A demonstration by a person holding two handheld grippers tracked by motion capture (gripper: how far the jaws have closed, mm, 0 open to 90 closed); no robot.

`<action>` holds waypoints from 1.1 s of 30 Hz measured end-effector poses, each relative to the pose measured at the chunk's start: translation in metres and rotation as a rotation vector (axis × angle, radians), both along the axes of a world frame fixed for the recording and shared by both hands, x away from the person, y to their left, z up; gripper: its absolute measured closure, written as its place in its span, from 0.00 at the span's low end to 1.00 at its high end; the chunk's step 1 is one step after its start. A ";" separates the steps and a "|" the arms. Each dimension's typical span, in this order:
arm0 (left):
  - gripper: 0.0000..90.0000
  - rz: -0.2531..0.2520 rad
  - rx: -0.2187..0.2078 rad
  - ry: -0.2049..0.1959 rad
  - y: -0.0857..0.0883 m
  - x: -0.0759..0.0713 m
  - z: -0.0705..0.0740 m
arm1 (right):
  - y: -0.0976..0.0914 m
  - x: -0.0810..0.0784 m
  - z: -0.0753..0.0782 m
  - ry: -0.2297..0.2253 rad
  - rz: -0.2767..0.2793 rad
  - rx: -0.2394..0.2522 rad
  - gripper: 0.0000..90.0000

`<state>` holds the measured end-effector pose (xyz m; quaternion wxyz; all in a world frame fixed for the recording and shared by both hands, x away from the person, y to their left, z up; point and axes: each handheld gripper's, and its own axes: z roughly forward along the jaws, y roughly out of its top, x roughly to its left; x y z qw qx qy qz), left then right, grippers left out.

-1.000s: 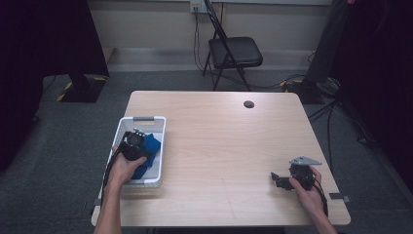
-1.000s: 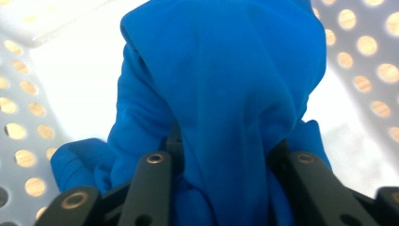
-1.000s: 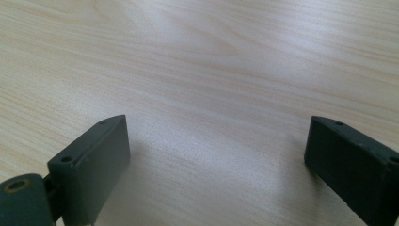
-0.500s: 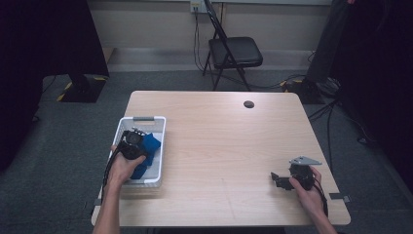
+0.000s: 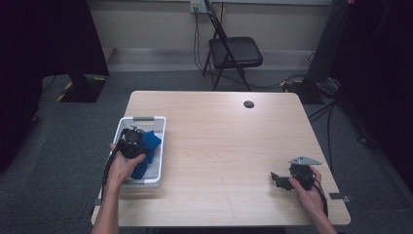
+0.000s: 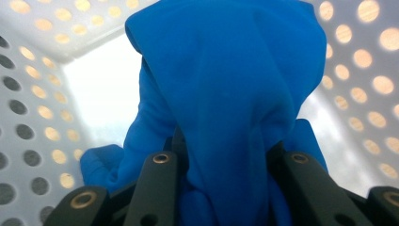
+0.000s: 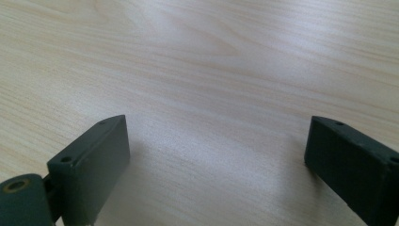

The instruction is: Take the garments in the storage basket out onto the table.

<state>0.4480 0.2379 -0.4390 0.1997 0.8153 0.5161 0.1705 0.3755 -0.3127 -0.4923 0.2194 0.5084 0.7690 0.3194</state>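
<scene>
Blue cloth [image 5: 146,148] lies bunched in the white perforated basket [image 5: 160,127] at the left of the tabletop [image 5: 224,141]; high view has my left gripper [image 5: 131,141] down inside the basket on top of it, and the right gripper [image 5: 282,179] parked low near the right front corner, well apart from the work. Small dark disc [image 5: 249,104] sits far back, not in play. Left gripper view: a thick fold of the cloth [image 6: 226,94] rises between the two black jaws, which have narrowed onto it and press the fabric from both sides, so I read a grip on the bunch, with the basket wall [image 6: 28,108] close on either hand. To do the lift well I would judge: raise straight up, slow, clear of the rim before any sideways travel, and watch that the trailing folds do not snag the holes or drag the light basket along. Right gripper view: jaws stand wide apart over bare wood [image 7: 211,70], nothing between them; it could pin the basket rim if the basket starts to lift.
</scene>
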 end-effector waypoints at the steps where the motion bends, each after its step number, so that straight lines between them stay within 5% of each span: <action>1: 0.78 -0.005 0.004 -0.006 0.000 0.000 0.001 | 0.000 0.000 0.000 0.000 0.000 0.000 0.07; 8: 0.78 -0.037 0.028 -0.068 -0.008 -0.007 0.011 | 0.000 0.000 0.000 0.000 0.000 0.000 0.07; 16: 0.78 -0.032 -0.023 -0.118 -0.004 -0.011 0.019 | 0.000 0.000 0.000 0.000 0.001 0.000 0.07; 33: 0.78 -0.047 -0.062 -0.202 -0.005 -0.024 0.032 | 0.000 0.000 0.000 0.000 0.001 0.000 0.07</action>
